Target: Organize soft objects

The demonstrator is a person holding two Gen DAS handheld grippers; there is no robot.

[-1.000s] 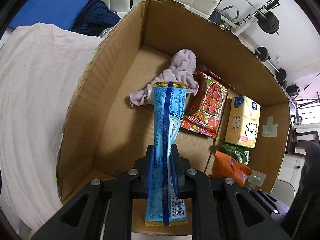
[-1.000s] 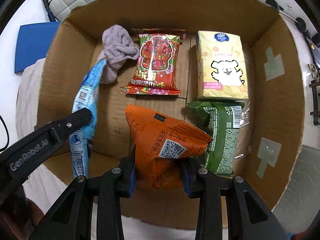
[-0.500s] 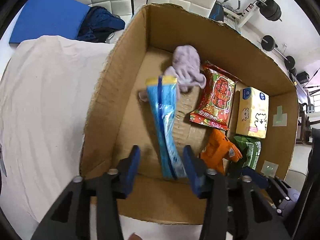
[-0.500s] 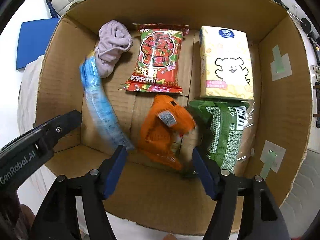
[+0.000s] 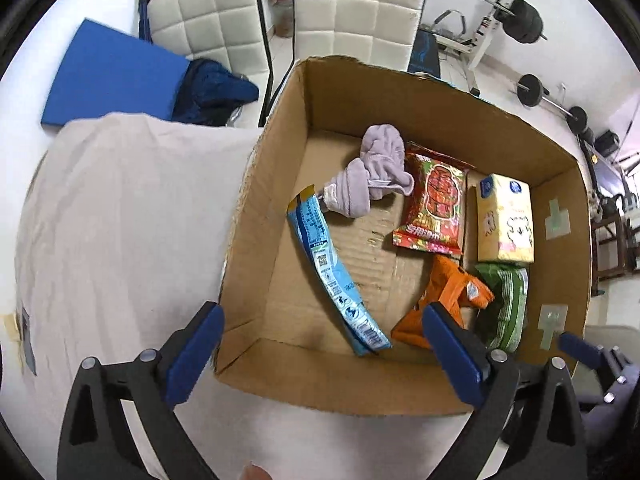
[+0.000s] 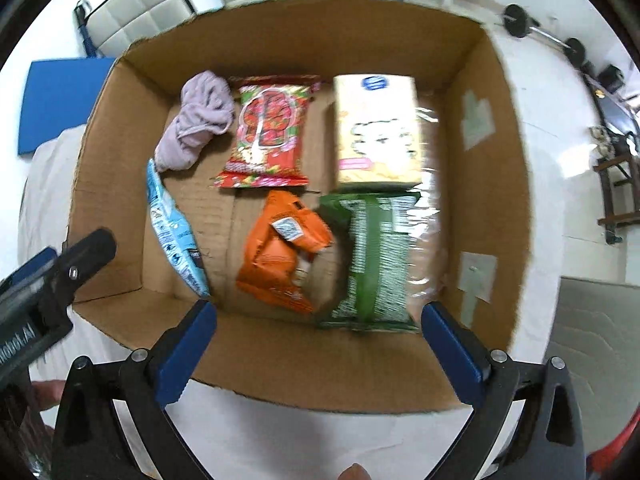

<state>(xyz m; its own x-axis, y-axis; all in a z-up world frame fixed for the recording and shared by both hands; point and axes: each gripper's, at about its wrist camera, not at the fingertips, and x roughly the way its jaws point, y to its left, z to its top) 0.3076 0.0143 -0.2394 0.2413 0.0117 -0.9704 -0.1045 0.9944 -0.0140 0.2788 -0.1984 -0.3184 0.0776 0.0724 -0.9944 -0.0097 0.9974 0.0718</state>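
Observation:
An open cardboard box [image 5: 256,216] [image 6: 508,160] holds several soft items. A blue packet [image 5: 332,276] [image 6: 172,232] lies along its left side. An orange packet [image 5: 444,296] [image 6: 284,248] lies near the front middle. A lilac cloth [image 5: 372,176] [image 6: 196,124], a red packet [image 5: 436,204] [image 6: 268,132], a yellow tissue pack [image 5: 506,220] [image 6: 376,136] and a green packet [image 5: 504,304] [image 6: 376,256] lie around them. My left gripper [image 5: 320,352] is open and empty above the box's front edge. My right gripper [image 6: 318,348] is open and empty there too.
The box stands on a pale cloth-covered surface [image 5: 112,224]. Behind it are white padded chairs [image 5: 352,4], a blue mat [image 5: 116,76], dark blue clothing [image 5: 216,88] and gym weights [image 5: 524,20]. The left gripper's body shows at the left of the right wrist view [image 6: 52,280].
Both grippers opened and let go: the blue packet dropped flat along the box's left side, the orange packet dropped near the front middle. Both grippers drew back and up from the box.

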